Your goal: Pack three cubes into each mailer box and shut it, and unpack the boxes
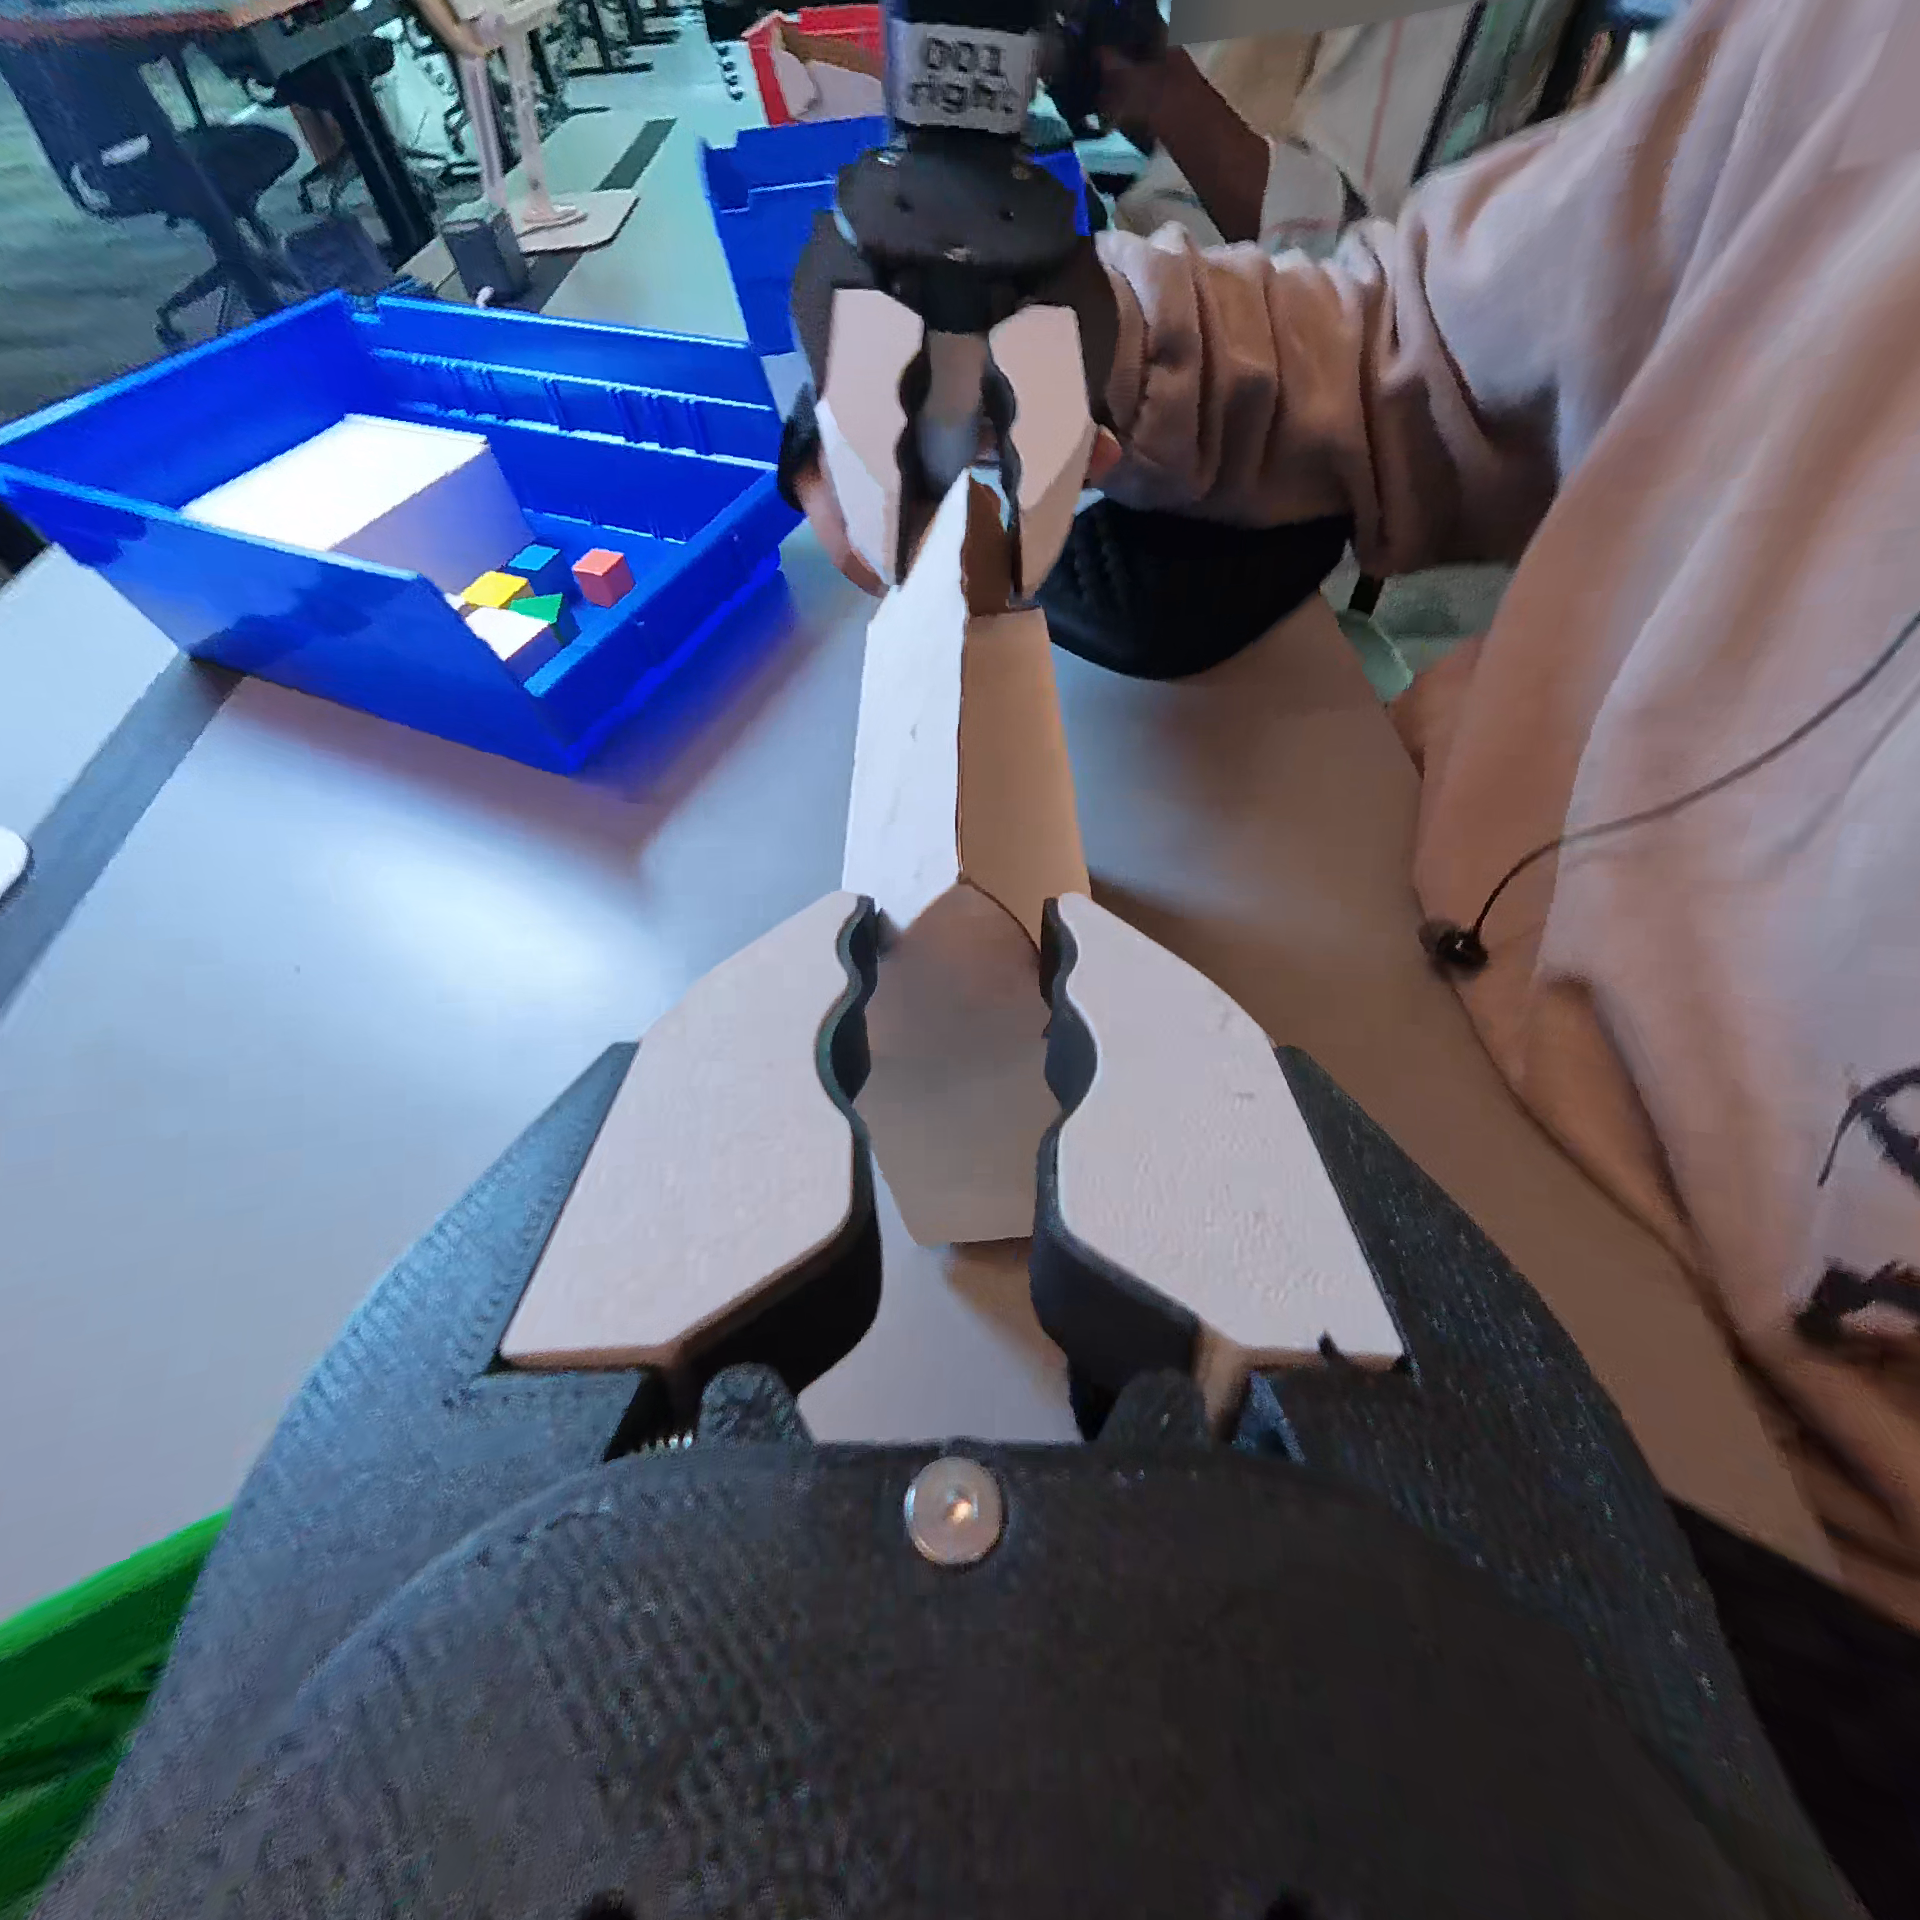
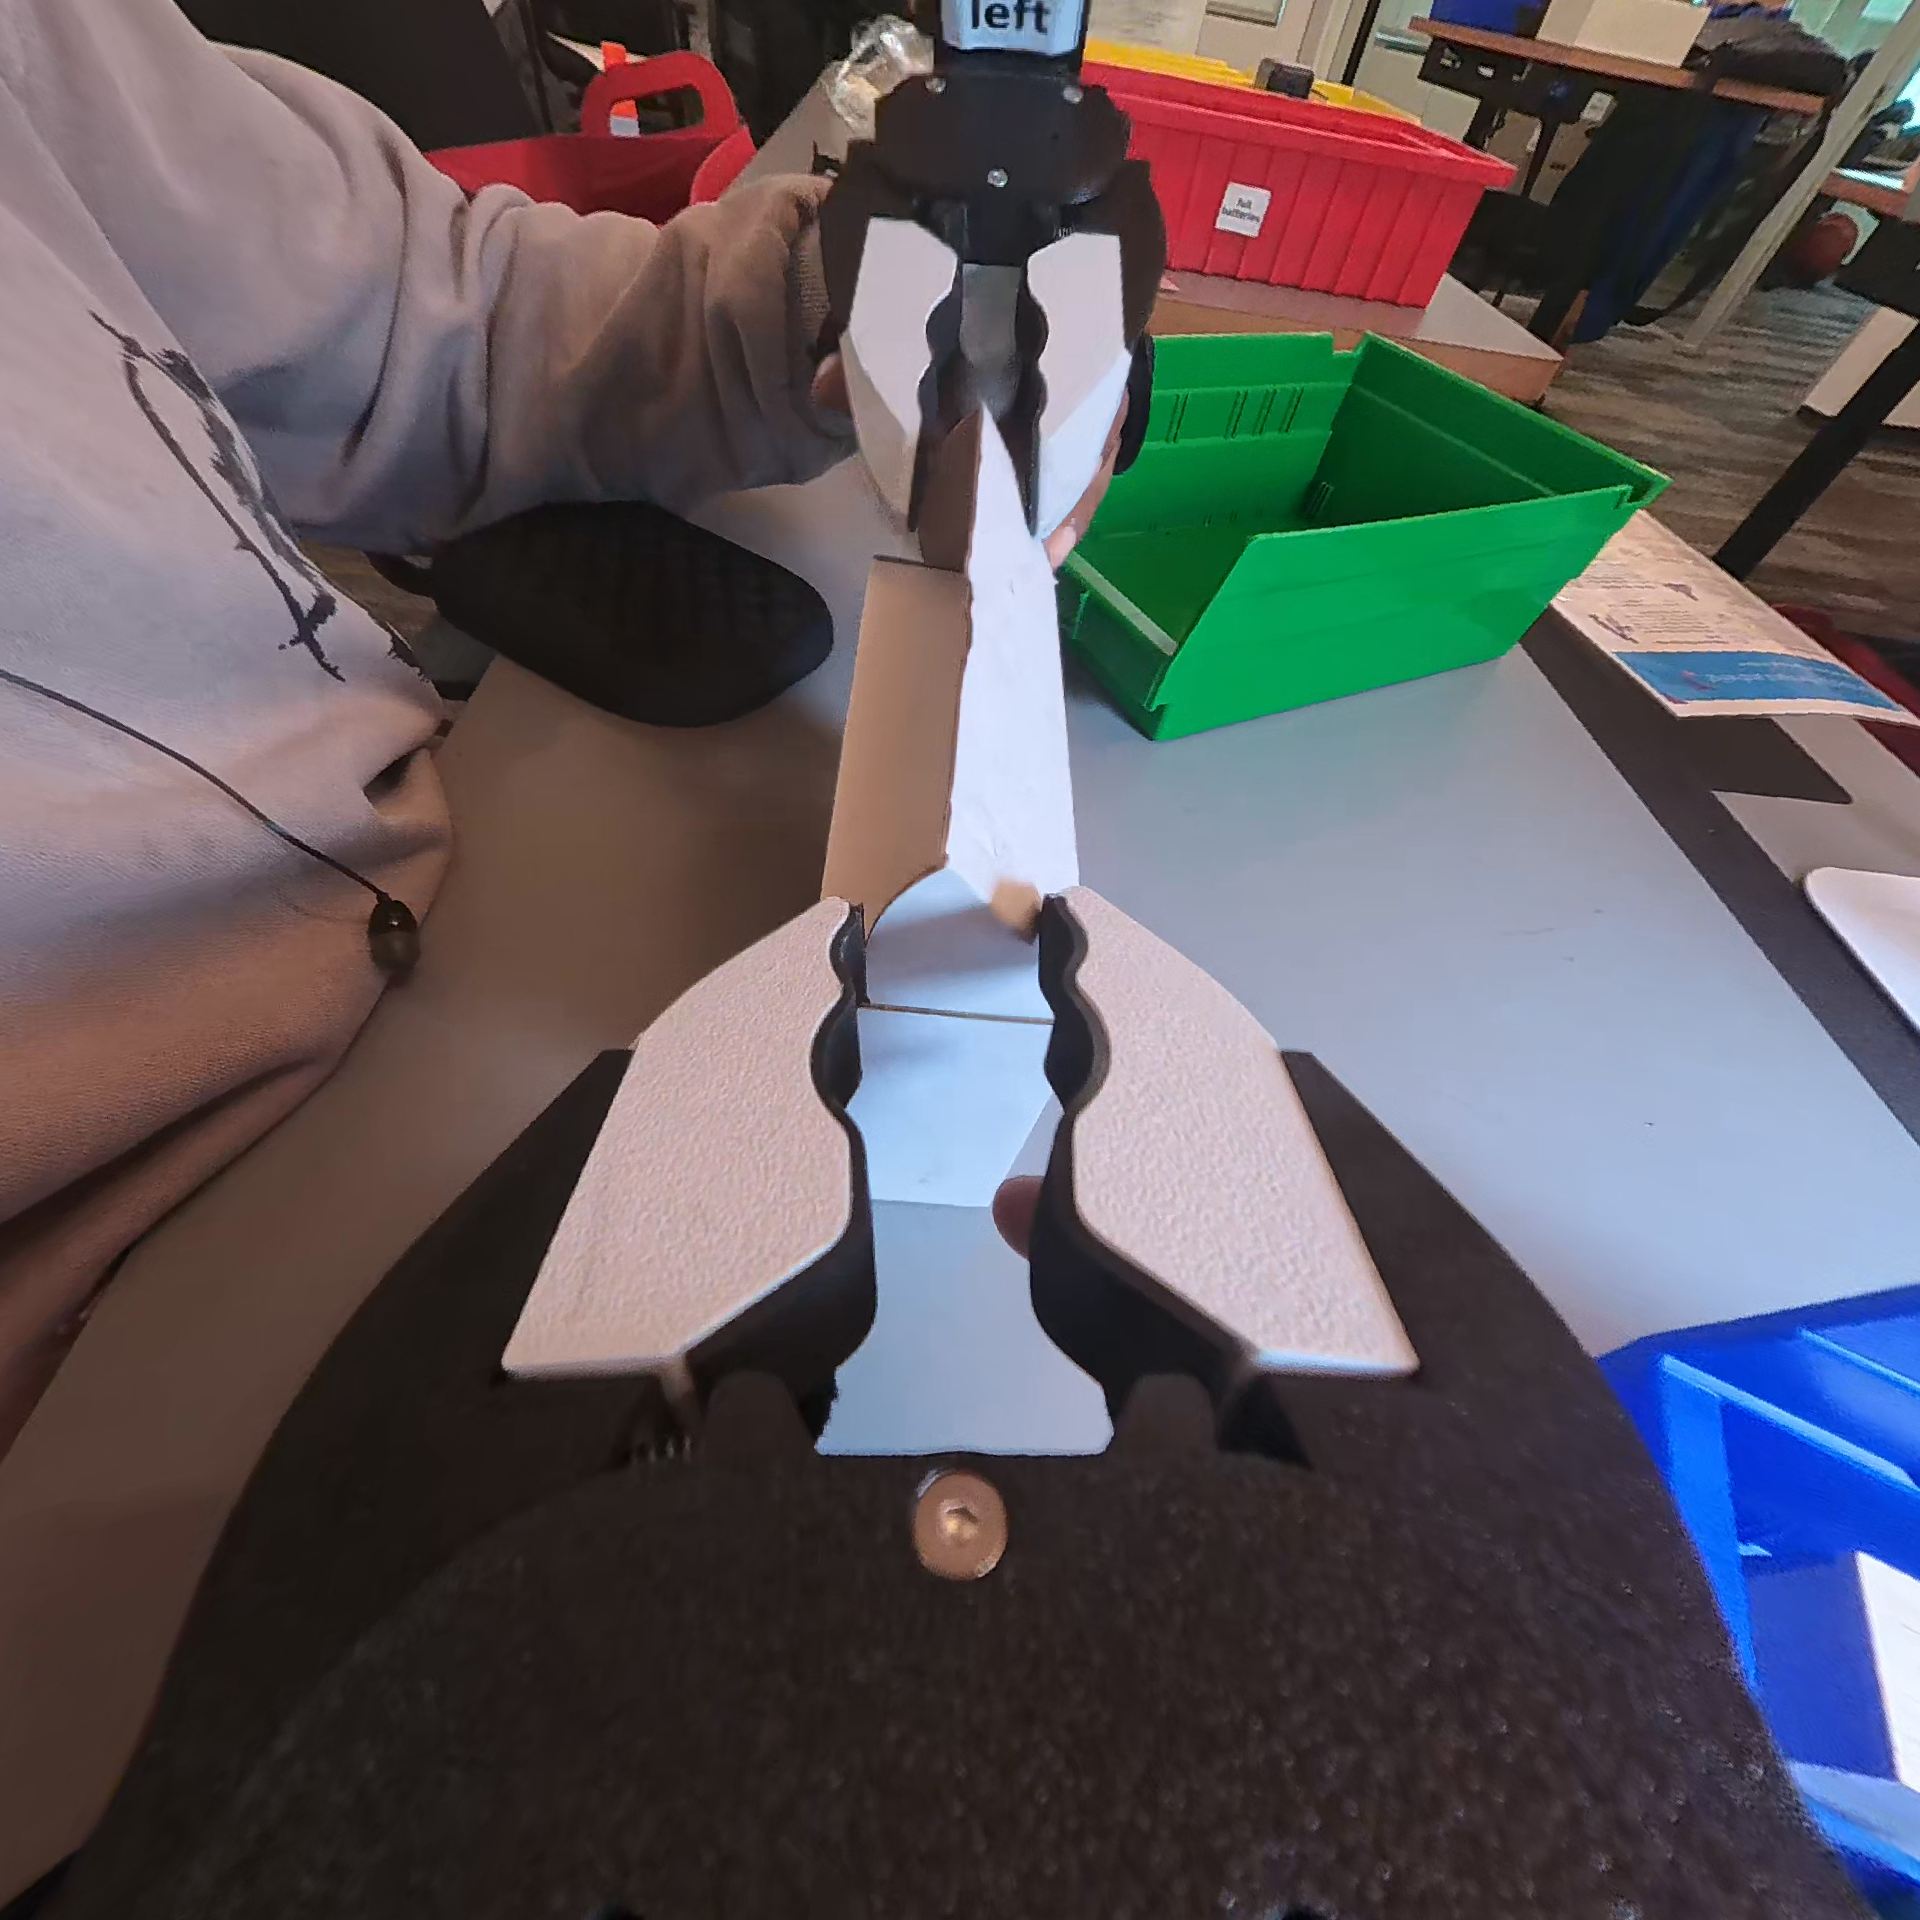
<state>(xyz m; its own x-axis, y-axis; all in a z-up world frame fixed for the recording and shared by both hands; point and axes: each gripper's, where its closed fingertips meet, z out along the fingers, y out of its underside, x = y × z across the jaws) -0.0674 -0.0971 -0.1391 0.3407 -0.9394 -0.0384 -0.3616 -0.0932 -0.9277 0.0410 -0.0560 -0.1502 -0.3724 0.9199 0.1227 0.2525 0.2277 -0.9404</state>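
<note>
Left gripper and right gripper each clamped on mailer box flaps, mid-folding; next, cubes from ten o'clock.

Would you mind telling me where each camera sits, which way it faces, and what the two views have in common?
Left wrist view: on the left gripper, looking along the mailer box flap toward the right gripper and blue bin; a sleeve shows.
Right wrist view: on the right gripper, facing the left gripper and green bin; the torso shows.
Shared: the flap, both grippers, the table.
</note>
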